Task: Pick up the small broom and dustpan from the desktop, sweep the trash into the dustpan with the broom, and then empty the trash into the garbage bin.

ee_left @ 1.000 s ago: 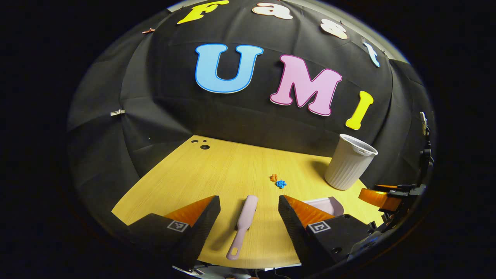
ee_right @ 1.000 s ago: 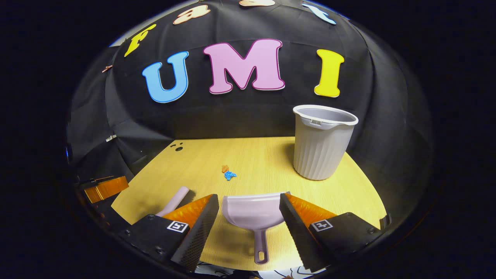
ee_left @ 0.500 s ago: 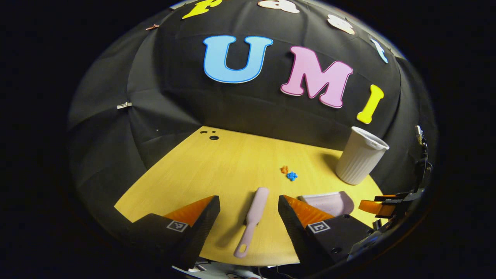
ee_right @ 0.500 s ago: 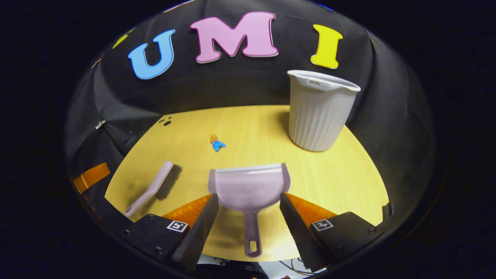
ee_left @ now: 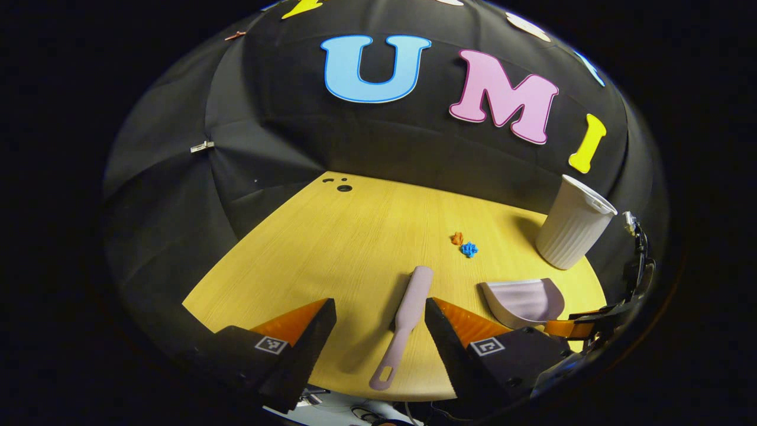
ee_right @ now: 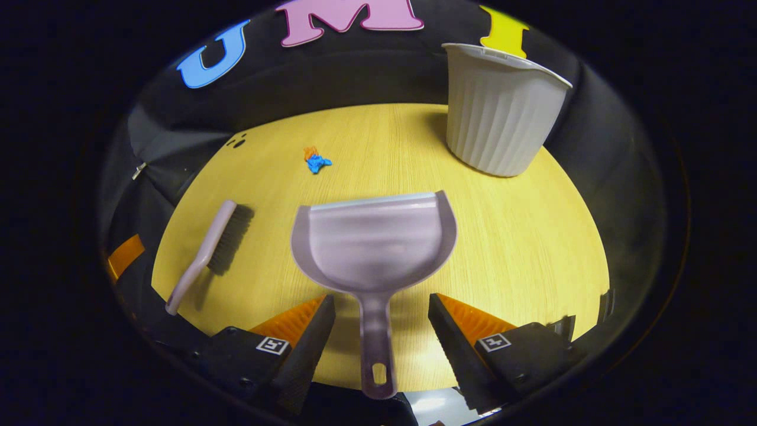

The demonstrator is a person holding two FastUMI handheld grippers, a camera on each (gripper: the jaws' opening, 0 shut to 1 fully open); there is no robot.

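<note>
The left gripper (ee_left: 380,334) hangs over the table (ee_left: 331,248) with jaws wide, the broom (ee_left: 404,319) lying flat between them, untouched. The right gripper (ee_right: 381,331) also has jaws wide, straddling the handle of the dustpan (ee_right: 374,242) without contact. 2 bits of trash (ee_right: 316,161), 1 orange and 1 blue, lie beyond the dustpan. The bin (ee_right: 500,109) stands upright at the far right.
</note>
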